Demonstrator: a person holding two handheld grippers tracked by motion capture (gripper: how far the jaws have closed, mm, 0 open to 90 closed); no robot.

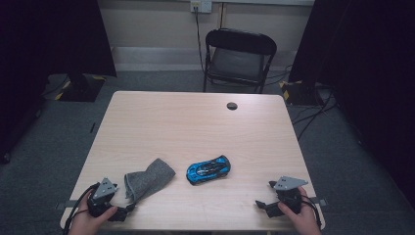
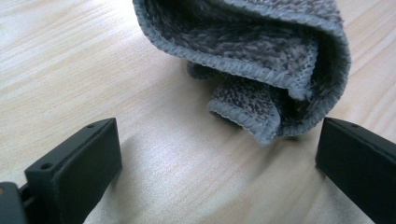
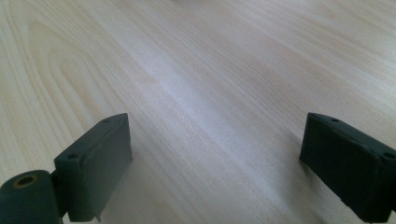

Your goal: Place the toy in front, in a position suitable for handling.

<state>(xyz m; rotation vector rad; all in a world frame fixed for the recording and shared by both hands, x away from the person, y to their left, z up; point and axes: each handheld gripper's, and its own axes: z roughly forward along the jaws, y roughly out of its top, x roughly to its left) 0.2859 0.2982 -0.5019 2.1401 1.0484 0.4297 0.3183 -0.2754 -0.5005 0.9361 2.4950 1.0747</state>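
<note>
- Since it lies rumpled and folded over on itself near the front left corner of the worktop [image 1: 195,112], the grey knitted cloth [image 1: 148,178] looks to be the thing in hand; its stitched hem curls toward the left gripper [image 1: 128,207], just ahead of the jaws in the left gripper view.
- Judging from that fold, a grab at the near hem could catch only one layer, so the cloth [image 2: 261,56] would unroll and drag rather than lift whole.
- Another risk, as I read it: the cloth sits off toward one jaw, so a straight close could pinch only its edge or push it aside.
- A blue toy car [image 1: 208,169] stands to the right of the cloth, apart from it; a dragged cloth could sweep into it and set it rolling.
- The left gripper's jaws stand wide apart, released, holding nothing; the right-hand jaw in its own view is very near the hem, though whether it touches I cannot tell.
- The right gripper [image 1: 265,204] rests near the front right corner, well apart from the car, jaws spread wide over bare wood and gripping nothing.
- Beyond the worktop stands a black folding chair [image 1: 238,58].
</note>
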